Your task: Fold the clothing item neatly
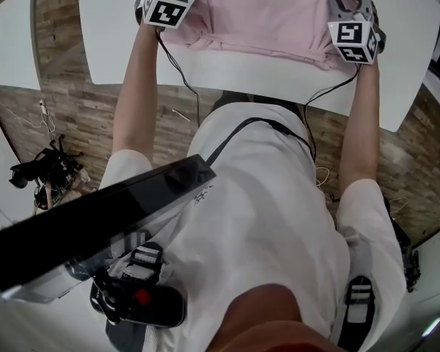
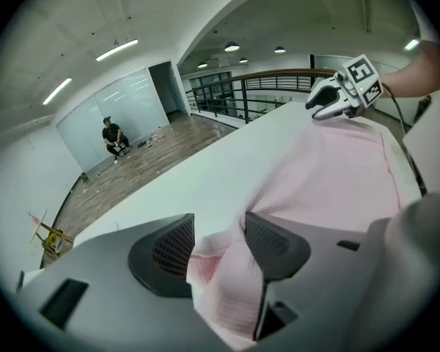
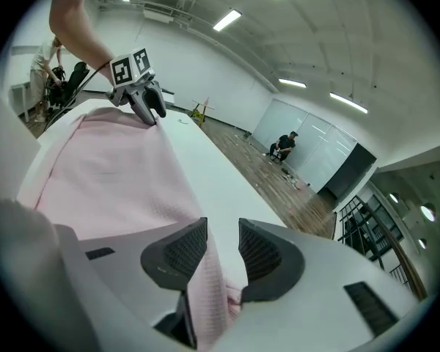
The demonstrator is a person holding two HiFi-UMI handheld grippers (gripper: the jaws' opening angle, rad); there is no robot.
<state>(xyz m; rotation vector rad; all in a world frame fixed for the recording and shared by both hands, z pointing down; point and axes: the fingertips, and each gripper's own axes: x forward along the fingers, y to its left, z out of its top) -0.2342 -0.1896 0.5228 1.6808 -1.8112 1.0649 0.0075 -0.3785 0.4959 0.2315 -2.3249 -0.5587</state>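
Note:
A pale pink garment (image 1: 264,13) lies spread on the white table (image 1: 279,79). Its near edge faces me and is bunched at both near corners. My left gripper (image 2: 218,237) is at the near left corner. Its jaws stand wide apart, and a loose fold of pink cloth (image 2: 227,277) lies between them, unpinched. My right gripper (image 3: 222,244) is at the near right corner, also open. There the cloth (image 3: 205,284) hangs against the left pad, and bare table shows in the gap. In the head view the marker cubes (image 1: 169,2) hide both sets of jaws.
The table's near edge runs just in front of my body, with wood floor (image 1: 66,108) below and to the left. Camera gear and cables (image 1: 48,174) sit on the floor at left. A person (image 2: 115,138) sits far off by a glass wall.

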